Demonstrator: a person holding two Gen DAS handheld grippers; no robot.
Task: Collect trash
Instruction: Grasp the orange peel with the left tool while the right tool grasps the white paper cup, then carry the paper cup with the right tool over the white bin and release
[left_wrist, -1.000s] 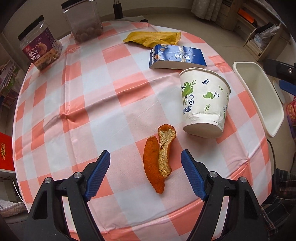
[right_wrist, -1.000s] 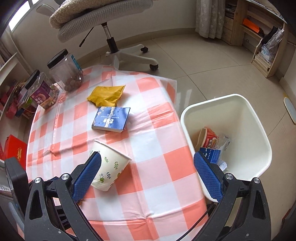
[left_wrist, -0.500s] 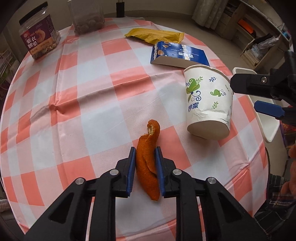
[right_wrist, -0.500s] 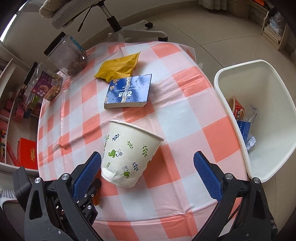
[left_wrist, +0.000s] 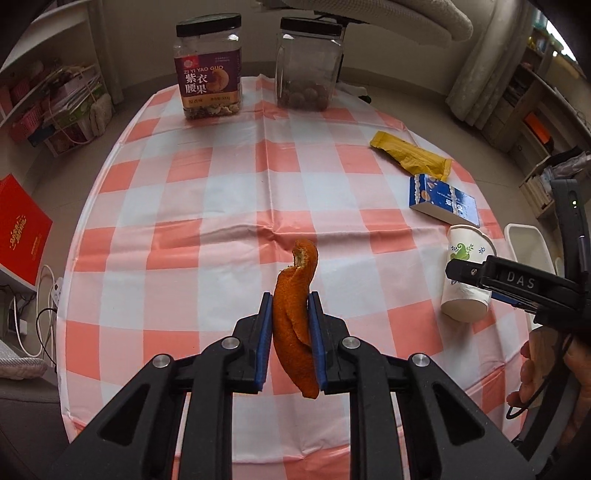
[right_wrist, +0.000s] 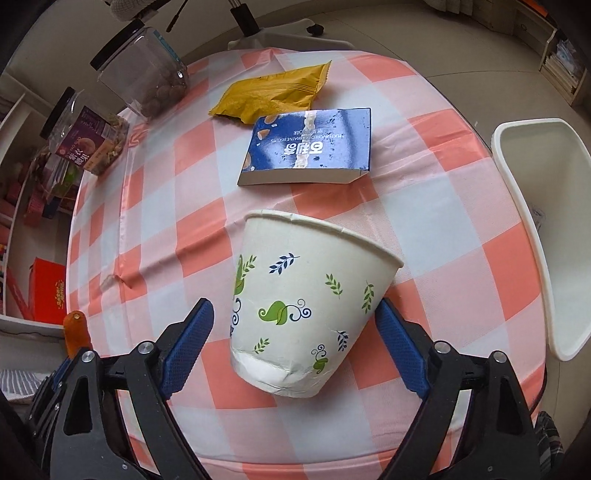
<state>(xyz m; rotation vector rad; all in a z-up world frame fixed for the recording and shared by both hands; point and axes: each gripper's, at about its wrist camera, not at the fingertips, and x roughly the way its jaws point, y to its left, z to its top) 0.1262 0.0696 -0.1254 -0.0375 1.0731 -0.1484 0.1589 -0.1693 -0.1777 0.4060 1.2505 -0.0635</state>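
My left gripper (left_wrist: 290, 295) is shut on a curled strip of orange peel (left_wrist: 293, 321) and holds it above the checked tablecloth (left_wrist: 221, 206). The peel's tip (right_wrist: 75, 330) also shows at the lower left of the right wrist view. A white paper cup (right_wrist: 303, 295) with green leaf prints lies tilted on the cloth, mouth away from me. My right gripper (right_wrist: 294, 308) straddles it and its jaws are closing. The right pad is at the cup's wall and a gap remains beside the left pad. A blue biscuit box (right_wrist: 310, 147) and a yellow wrapper (right_wrist: 273, 92) lie beyond the cup.
A white bin (right_wrist: 554, 184) stands off the table's right edge. Two clear jars with black lids (left_wrist: 208, 85) (left_wrist: 306, 70) stand at the far side of the table. A red box (left_wrist: 22, 229) sits on a shelf to the left. A person's hand (left_wrist: 543, 365) holds the right tool.
The left gripper shut on the orange peel and lifted it off the cloth. The right gripper came down over the paper cup, and its jaws have narrowed around it.
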